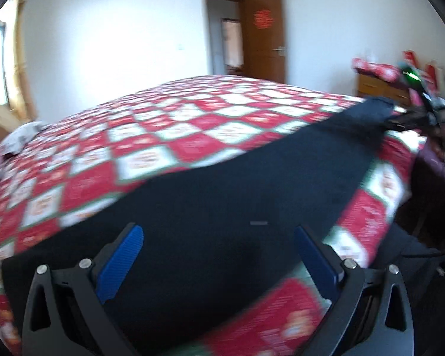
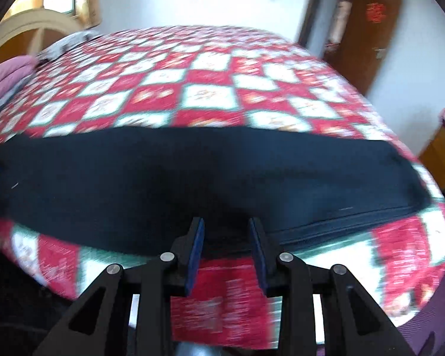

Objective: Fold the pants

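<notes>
Dark navy cloth pants (image 2: 192,175) lie lengthwise on the red-and-white checked quilt (image 1: 163,136); your left gripper (image 1: 219,234) gapes empty, your right gripper (image 2: 226,225) half-parted, gripping nothing: likely pre-fold, so grasp an end.

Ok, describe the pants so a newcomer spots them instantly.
Find the bed with the red-and-white checked quilt. Along its near edge lies a long dark strip of cloth: the pants. They are the only plain, near-black thing on that patterned cover.
</notes>
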`<action>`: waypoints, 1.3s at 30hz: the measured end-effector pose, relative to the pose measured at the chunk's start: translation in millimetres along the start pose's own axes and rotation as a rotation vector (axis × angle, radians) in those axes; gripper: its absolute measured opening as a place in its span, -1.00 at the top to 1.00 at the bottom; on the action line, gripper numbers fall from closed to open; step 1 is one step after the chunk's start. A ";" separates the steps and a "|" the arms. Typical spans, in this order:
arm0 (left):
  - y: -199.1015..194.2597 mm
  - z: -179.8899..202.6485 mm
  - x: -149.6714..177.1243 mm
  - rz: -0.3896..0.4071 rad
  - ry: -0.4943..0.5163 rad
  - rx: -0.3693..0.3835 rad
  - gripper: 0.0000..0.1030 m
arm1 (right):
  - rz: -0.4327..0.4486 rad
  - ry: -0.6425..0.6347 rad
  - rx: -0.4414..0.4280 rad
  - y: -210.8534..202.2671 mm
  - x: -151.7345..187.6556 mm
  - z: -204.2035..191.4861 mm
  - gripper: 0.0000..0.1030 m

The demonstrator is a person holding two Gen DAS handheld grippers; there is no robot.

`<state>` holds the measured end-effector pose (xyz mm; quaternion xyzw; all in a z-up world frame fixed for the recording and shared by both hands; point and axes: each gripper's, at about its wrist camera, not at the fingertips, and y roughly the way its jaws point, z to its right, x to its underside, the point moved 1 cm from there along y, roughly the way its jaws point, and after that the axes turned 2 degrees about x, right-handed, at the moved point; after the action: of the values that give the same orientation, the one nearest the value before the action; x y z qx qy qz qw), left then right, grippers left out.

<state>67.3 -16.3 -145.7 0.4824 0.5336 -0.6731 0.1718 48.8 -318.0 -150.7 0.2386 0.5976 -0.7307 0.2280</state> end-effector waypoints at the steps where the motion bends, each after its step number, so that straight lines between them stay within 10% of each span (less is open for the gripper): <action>1: -0.3 -14.3 0.9 -0.005 -0.032 -0.034 -1.00 | -0.001 0.009 0.049 1.4 -1.5 8.9 0.06; 8: 4.3 -123.6 34.1 -0.068 -0.357 -0.165 -1.00 | -0.019 0.046 0.091 11.0 -0.9 44.0 0.03; 18: -22.4 -150.2 33.2 0.013 -0.343 -0.306 -1.00 | 0.134 0.430 0.156 -17.3 0.2 141.5 0.03; 26: -21.1 -178.5 63.7 0.015 -0.469 -0.301 -1.00 | 0.203 0.840 -0.097 -9.0 37.5 227.0 0.03; 39: -16.5 -175.6 71.8 0.026 -0.434 -0.313 -1.00 | 0.212 0.808 -0.164 9.2 26.0 213.0 0.03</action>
<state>102.7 165.5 -190.3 0.3012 0.5758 -0.6678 0.3630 17.9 -530.1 -137.2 0.5470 0.6671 -0.5012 0.0676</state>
